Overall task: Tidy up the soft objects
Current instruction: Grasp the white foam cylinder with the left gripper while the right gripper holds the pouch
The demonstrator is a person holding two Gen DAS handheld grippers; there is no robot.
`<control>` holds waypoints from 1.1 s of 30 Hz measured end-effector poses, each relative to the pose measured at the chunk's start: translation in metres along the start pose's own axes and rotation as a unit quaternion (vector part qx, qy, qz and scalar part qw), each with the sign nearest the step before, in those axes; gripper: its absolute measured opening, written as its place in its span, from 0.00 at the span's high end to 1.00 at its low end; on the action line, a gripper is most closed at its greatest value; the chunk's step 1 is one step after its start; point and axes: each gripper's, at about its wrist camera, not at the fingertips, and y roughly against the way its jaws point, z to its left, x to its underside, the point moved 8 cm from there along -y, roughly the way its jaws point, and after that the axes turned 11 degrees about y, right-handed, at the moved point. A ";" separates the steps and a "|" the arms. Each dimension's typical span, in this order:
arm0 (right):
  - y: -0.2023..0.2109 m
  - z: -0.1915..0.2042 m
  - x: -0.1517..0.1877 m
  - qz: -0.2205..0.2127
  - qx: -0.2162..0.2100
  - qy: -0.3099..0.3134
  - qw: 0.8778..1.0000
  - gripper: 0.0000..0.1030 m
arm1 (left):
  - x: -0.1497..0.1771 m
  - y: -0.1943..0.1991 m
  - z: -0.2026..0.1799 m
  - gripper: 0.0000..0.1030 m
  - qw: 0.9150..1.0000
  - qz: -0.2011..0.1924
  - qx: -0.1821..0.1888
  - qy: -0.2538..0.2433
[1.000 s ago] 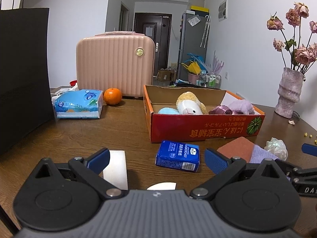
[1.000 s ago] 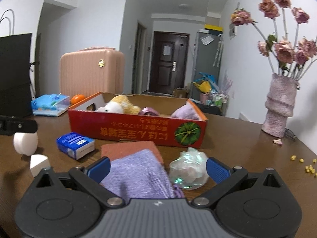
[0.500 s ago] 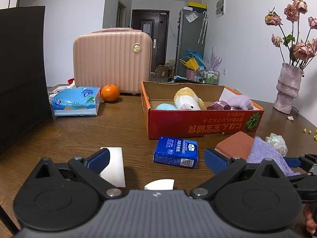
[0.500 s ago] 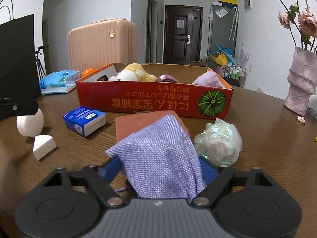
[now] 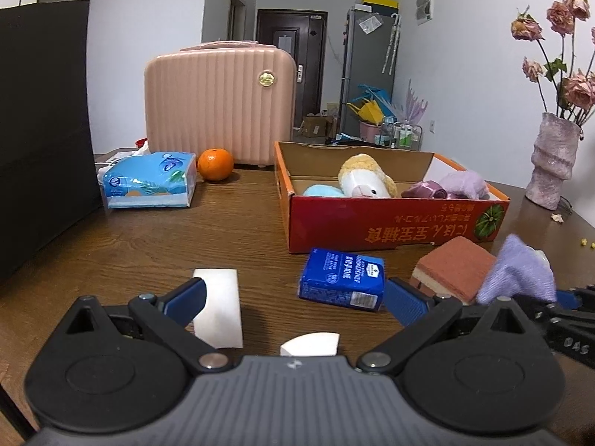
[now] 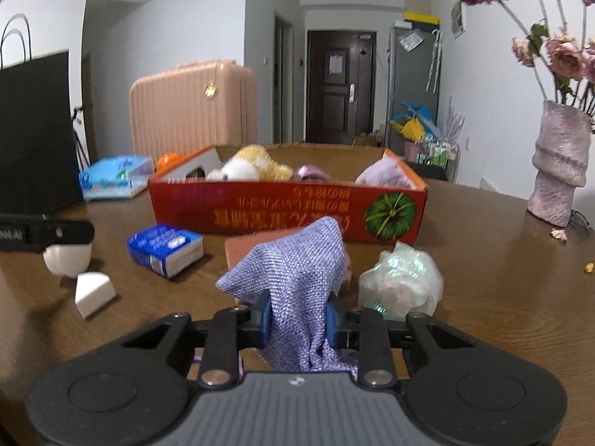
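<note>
**A:** What is the right gripper (image 6: 297,314) doing?

**B:** Its jaws are pinched tight on a lilac woven cloth (image 6: 293,271). The fabric bunches up between the blue pads and fans out above them, with a tail hanging down behind.

**A:** What lies ahead of those jaws?

**B:** Just past the cloth sits a terracotta sponge block (image 6: 253,247), and beyond that the red cardboard box (image 6: 286,213) holding a cream and yellow plush toy (image 6: 247,169) and other soft things. To the right of the jaws is a crumpled clear plastic bundle (image 6: 401,278). To the left, a blue tissue packet (image 6: 165,249).

**A:** And the left gripper (image 5: 293,299)?

**B:** Its jaws stand wide apart, holding nothing. A white sponge block (image 5: 219,306) touches or sits just behind the left finger, and a white wedge sponge (image 5: 310,343) lies between the jaws, close to the gripper body. The blue packet is just ahead, towards the right finger.

**A:** Anything farther off?

**B:** An orange (image 5: 215,164), a soft tissue pack (image 5: 148,186), and a pink suitcase (image 5: 219,100) beyond the left jaw, all on the wooden table (image 5: 148,252).
</note>
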 end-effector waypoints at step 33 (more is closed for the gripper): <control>0.035 -0.037 -0.014 -0.075 0.045 -0.071 0.994 0.74 | -0.005 -0.049 0.066 0.00 0.995 0.045 -0.091 0.001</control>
